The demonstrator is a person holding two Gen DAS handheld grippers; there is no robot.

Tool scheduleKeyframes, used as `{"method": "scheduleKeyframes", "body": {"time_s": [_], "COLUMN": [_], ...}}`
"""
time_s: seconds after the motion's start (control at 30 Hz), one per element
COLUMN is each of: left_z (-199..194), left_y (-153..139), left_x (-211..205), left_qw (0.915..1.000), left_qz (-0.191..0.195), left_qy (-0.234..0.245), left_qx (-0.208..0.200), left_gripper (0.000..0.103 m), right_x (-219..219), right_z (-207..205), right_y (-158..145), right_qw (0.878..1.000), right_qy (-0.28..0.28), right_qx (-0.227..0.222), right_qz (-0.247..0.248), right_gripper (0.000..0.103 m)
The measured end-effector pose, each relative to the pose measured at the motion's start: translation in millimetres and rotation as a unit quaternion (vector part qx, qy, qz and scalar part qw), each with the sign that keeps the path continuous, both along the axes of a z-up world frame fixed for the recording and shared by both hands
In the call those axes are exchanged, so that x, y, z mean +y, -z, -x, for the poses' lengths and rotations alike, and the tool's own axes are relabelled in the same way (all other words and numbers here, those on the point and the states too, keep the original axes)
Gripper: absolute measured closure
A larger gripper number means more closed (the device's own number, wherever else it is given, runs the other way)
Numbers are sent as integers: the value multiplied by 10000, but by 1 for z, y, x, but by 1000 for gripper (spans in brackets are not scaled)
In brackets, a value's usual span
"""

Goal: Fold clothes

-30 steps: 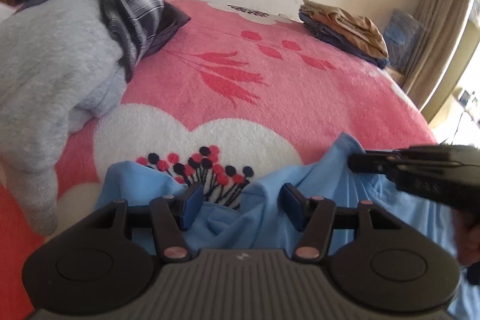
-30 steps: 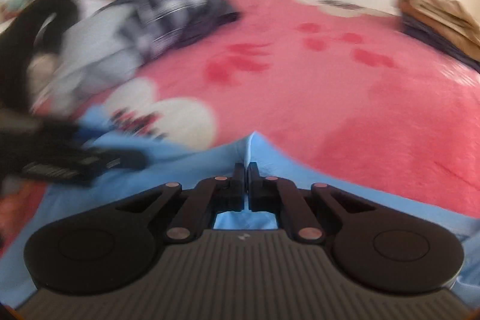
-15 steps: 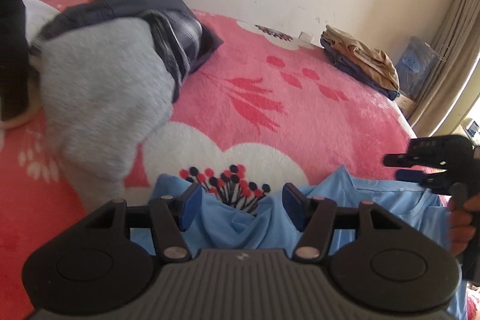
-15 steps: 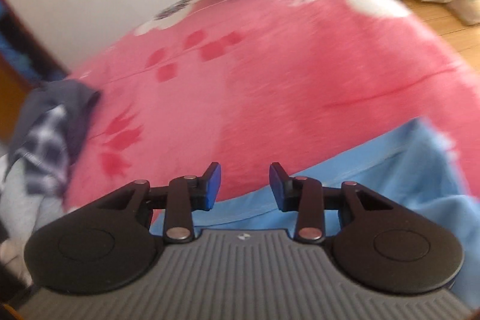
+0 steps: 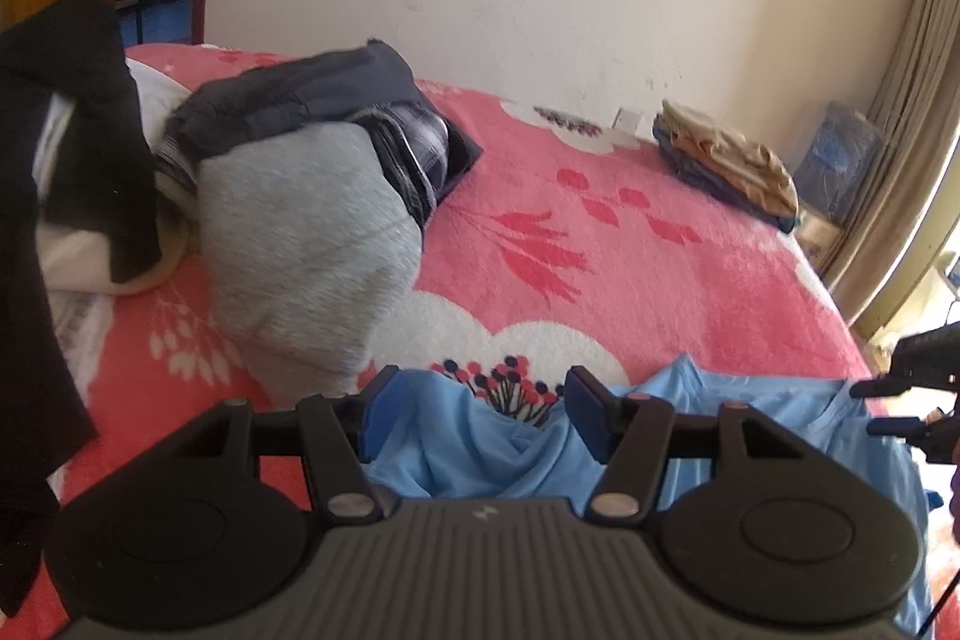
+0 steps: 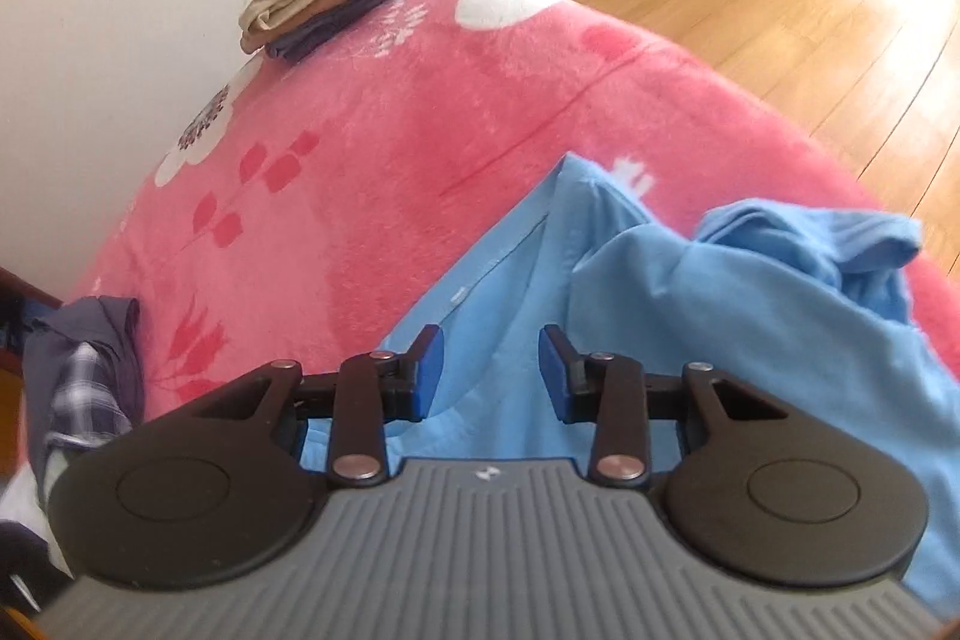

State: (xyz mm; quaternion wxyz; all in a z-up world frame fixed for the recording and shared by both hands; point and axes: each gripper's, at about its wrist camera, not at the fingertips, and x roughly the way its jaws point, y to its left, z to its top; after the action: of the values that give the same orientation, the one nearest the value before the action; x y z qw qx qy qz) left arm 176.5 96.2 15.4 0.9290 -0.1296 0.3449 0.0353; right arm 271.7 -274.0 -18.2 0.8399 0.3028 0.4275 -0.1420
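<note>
A light blue shirt (image 5: 480,460) lies rumpled on the pink flowered blanket (image 5: 630,268) at the near edge of the bed. My left gripper (image 5: 474,415) hangs open just above its bunched fabric, holding nothing. In the right wrist view the same blue shirt (image 6: 720,328) spreads toward the bed's corner, one sleeve crumpled at the right. My right gripper (image 6: 492,376) is open over the shirt, near a hemmed edge, with nothing between its blue pads. The right gripper (image 5: 900,406) also shows at the right edge of the left wrist view.
A heap of unfolded clothes, grey sweater (image 5: 300,250) and dark plaid garment (image 5: 336,112), lies at the left. A folded tan and navy stack (image 5: 726,166) rests by the wall. Black clothing (image 5: 36,220) hangs at the far left. Wooden floor (image 6: 810,10) lies beyond the bed edge.
My right gripper opened, letting go of the blue shirt, and swung toward the bed's right corner. The left gripper stayed open and drew back and up slightly.
</note>
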Motion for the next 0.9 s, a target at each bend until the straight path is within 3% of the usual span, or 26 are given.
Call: {"method": "scheduleKeyframes", "body": {"time_s": [0.13,0.3,0.4,0.5,0.73,0.83,0.9], "left_z": [2,3,6,12,14,17,18], "left_y": [-1,1,5,10,20,23,27], "left_x": [6,7,10,16,33,44,48], "left_qw": [9999,9999,9997,9996,9987,9985,9986], "left_qz": [157,-26,-91,-160,-301,-177,7], "left_qy": [-61,-82,-114,-179,-282,-405,-361], "left_qx": [32,94,180,178,308,326,376], "left_gripper": [42,41,41,39,38,38,39], "right_x": [5,10,10,17,-1,-10,-13], "right_z": [5,6,7,6,11,13,15], "right_y": [-2,15,8,3,15,21,31], "right_qw": [9996,9998,9996,9987,9991,9968,9944], "right_qy": [-135,-122,-67,-249,-142,-134,-408], "right_qx": [-179,163,206,322,-39,-230,-397], "right_qz": [188,58,-192,322,-402,-748,-895], "right_gripper": [69,69,69,69,69,69,69]}}
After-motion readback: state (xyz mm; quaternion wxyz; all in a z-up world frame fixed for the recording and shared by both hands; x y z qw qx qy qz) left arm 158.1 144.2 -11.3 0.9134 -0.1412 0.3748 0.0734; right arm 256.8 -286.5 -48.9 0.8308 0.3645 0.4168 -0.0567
